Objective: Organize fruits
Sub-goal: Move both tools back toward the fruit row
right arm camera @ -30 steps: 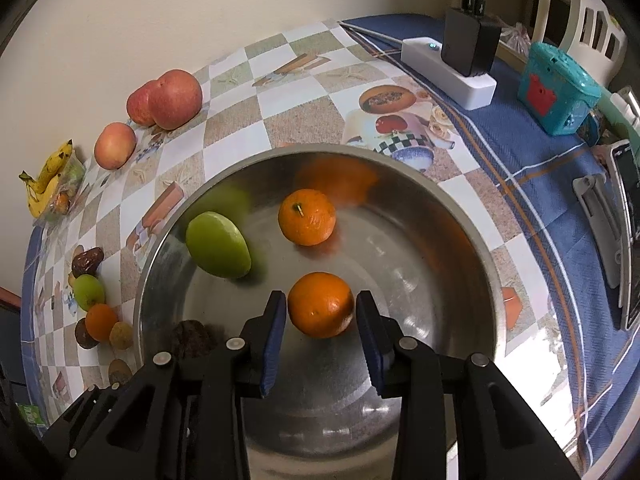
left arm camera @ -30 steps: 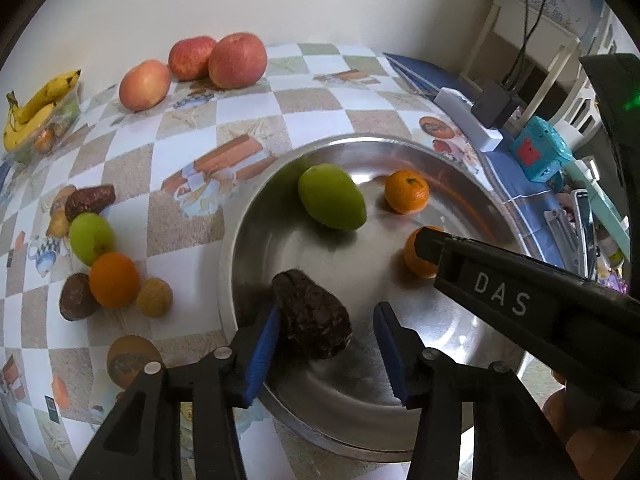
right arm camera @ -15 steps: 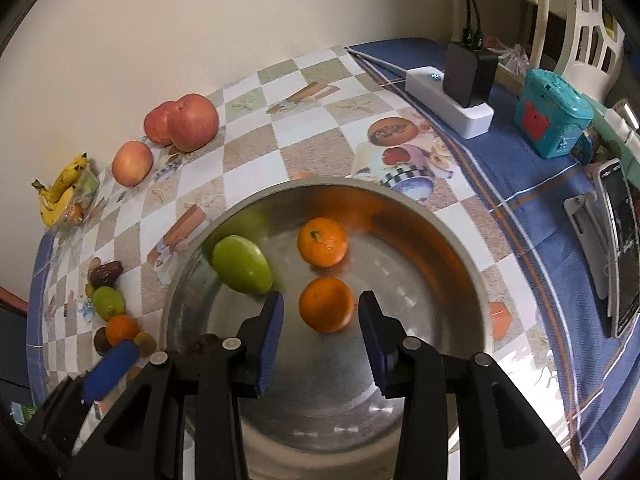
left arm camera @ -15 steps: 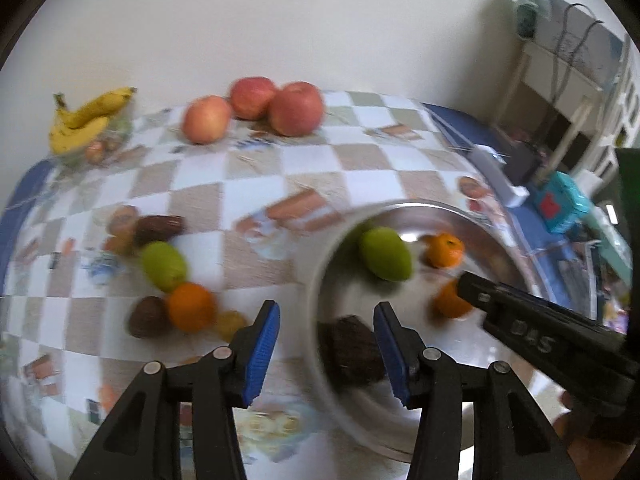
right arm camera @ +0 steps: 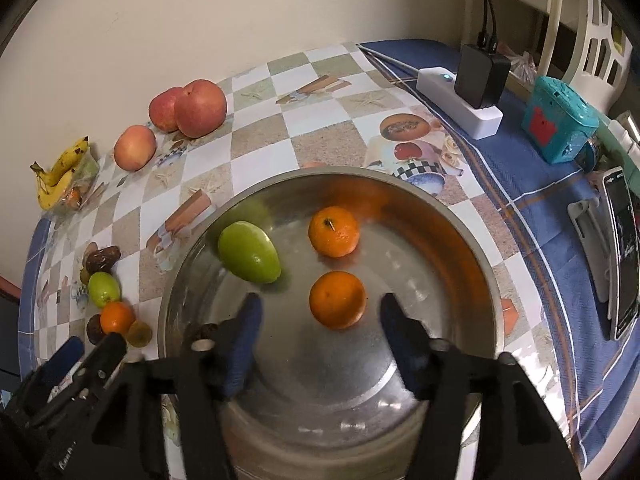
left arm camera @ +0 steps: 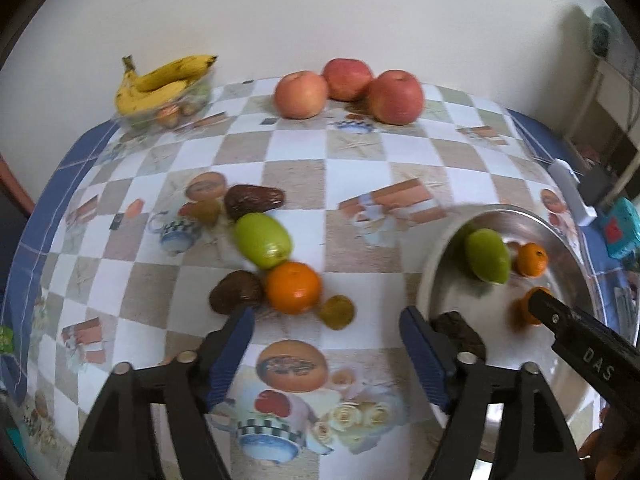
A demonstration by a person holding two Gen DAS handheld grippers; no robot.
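Right tool spread wide, orange between tips; left tool spread, empty.

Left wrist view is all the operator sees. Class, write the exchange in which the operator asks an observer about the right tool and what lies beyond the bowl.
Operator: Is the right tool holding anything?
Observer: No. The right tool is open; an orange sits between its fingers, touching neither.
Operator: What lies on the bowl's far side?
Observer: A phone is propped in a white holder on the blue cloth, right of the bowl.
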